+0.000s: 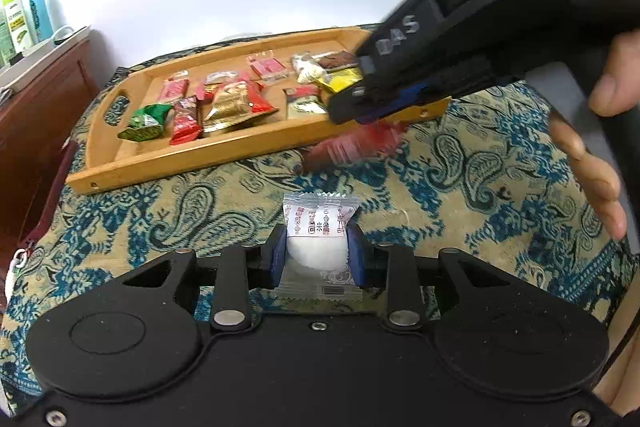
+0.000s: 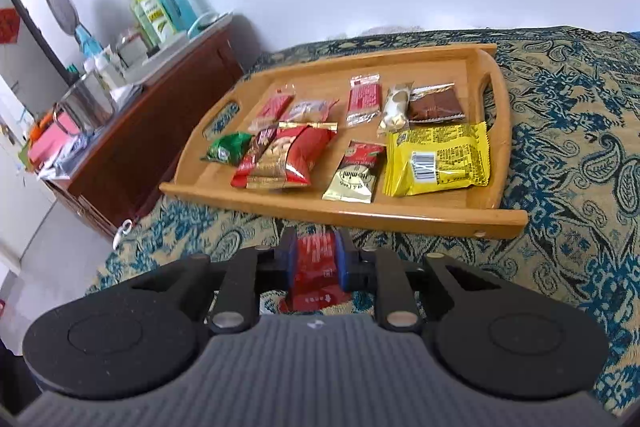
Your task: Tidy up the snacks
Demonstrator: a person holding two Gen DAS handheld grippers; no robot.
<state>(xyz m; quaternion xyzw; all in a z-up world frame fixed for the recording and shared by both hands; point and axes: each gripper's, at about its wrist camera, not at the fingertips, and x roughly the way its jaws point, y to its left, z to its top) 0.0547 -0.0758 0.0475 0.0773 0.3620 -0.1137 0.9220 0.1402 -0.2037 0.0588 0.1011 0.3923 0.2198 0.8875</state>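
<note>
My left gripper [image 1: 317, 251] is shut on a white round snack in a clear wrapper [image 1: 318, 247], held just above the patterned cloth in front of the wooden tray [image 1: 180, 163]. In the left wrist view my right gripper [image 1: 352, 115] hangs near the tray's front right corner with a blurred red packet [image 1: 352, 145] pinched in it. The right wrist view shows that gripper [image 2: 316, 259] shut on the red snack packet [image 2: 314, 267], just short of the tray's front rim [image 2: 360, 217]. Several wrapped snacks lie in the tray, among them a yellow pack [image 2: 438, 157] and a red-gold bag [image 2: 286, 157].
A paisley blue-and-tan cloth [image 2: 568, 147] covers the surface under the tray. A dark wooden cabinet [image 2: 152, 131] stands at the left, crowded with bottles [image 2: 154, 11] and a metal pot [image 2: 86, 103]. A hand [image 1: 592, 147] grips the right tool's handle.
</note>
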